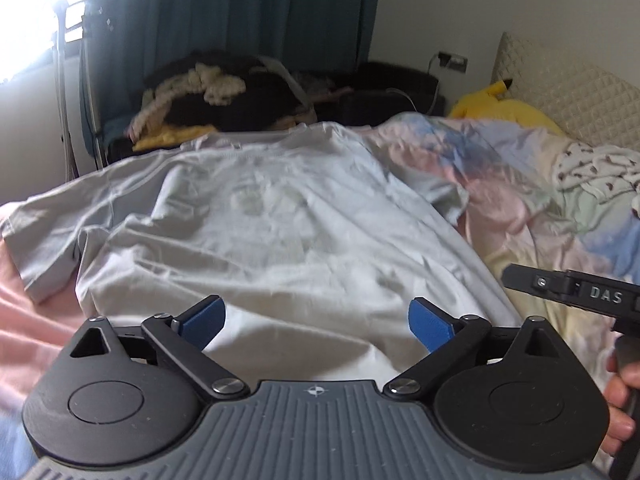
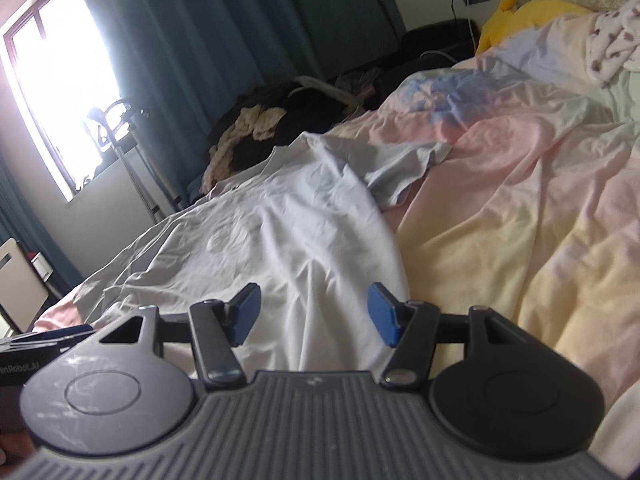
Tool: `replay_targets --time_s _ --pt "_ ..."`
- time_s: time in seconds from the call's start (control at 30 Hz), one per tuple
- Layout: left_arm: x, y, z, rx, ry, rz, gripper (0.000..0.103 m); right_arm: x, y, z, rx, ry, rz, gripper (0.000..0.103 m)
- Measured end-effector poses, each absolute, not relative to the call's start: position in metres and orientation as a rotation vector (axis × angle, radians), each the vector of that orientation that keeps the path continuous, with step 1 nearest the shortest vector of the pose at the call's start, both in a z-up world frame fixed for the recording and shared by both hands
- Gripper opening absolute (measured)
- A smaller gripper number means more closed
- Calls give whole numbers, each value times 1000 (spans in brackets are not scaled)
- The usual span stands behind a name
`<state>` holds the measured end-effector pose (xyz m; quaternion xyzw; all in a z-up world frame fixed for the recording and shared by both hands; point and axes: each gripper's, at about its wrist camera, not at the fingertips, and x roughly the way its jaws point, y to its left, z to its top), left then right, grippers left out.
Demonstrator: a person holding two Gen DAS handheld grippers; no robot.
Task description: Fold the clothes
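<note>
A pale grey-white T-shirt (image 1: pixel 256 224) lies spread flat on the bed, collar at the far end and hem near me. It has a faint print on the chest. My left gripper (image 1: pixel 316 324) hovers open over the shirt's near hem, blue pads wide apart, nothing between them. In the right wrist view the same T-shirt (image 2: pixel 280 240) runs away from me, one sleeve (image 2: pixel 404 172) lying out to the right. My right gripper (image 2: pixel 314 314) is open above the hem's right part, holding nothing. The right gripper's body (image 1: pixel 576 292) shows at the right edge of the left wrist view.
A pastel pink, yellow and blue quilt (image 2: pixel 520 184) covers the bed. A yellow plush toy (image 1: pixel 504 106) and a patterned white garment (image 1: pixel 596 172) lie near the headboard. A dark heap of clothes (image 1: pixel 216 92) sits beyond the bed, before teal curtains (image 1: pixel 240 12). A hand (image 1: pixel 620 412) grips the right tool.
</note>
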<state>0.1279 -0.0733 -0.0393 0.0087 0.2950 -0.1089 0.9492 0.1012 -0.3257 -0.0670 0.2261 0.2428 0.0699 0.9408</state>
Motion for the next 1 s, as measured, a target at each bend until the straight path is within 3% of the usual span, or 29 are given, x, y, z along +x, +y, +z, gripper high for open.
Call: replay_targets --time_s 0.2,0.27,0.5,0.6,1.0 --pt "128 -70 -48 53 576 -198 102 107 -317 -64 382 459 129 66" --pt "127 -69 -49 51 578 -203 102 110 -323 -61 419 439 135 88" --pt "132 -63 -64 38 635 -157 103 170 -388 -71 901 451 105 89" --pt "141 -53 -72 -28 690 -145 103 209 -414 -86 1074 452 50 86" --pt "170 -38 -90 -112 714 -133 103 346 -467 -127 949 455 -207 60"
